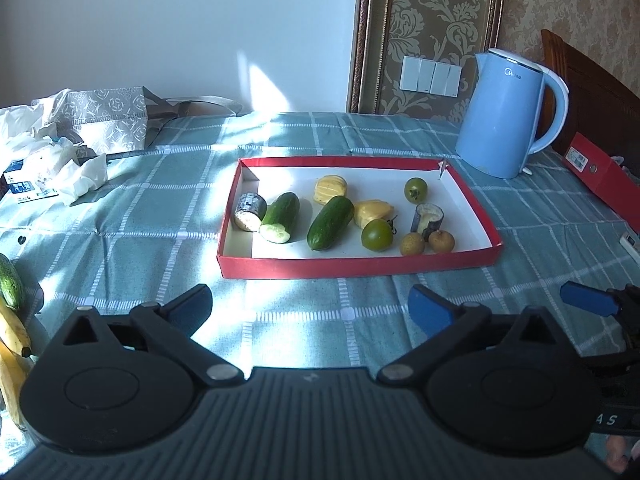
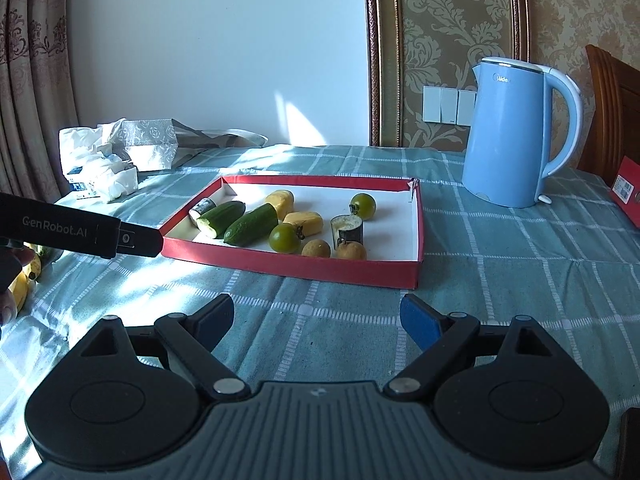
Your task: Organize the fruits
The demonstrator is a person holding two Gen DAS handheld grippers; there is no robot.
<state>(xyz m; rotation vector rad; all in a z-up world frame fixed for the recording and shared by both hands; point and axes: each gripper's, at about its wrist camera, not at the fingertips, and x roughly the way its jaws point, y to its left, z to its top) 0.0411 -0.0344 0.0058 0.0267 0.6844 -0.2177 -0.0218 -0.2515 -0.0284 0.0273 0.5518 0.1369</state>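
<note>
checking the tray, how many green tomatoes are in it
2: one tomato at the tray's near edge beside a cucumber, another tomato farther back towards the kettle. None seems hidden.

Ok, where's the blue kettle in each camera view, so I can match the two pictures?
Left wrist view: the blue kettle stands upper right, behind the far right corner of the red tray.
Right wrist view: the blue kettle again stands upper right, past the tray's far right corner.
Shared landmark: the white wall switches just left of it.
</note>
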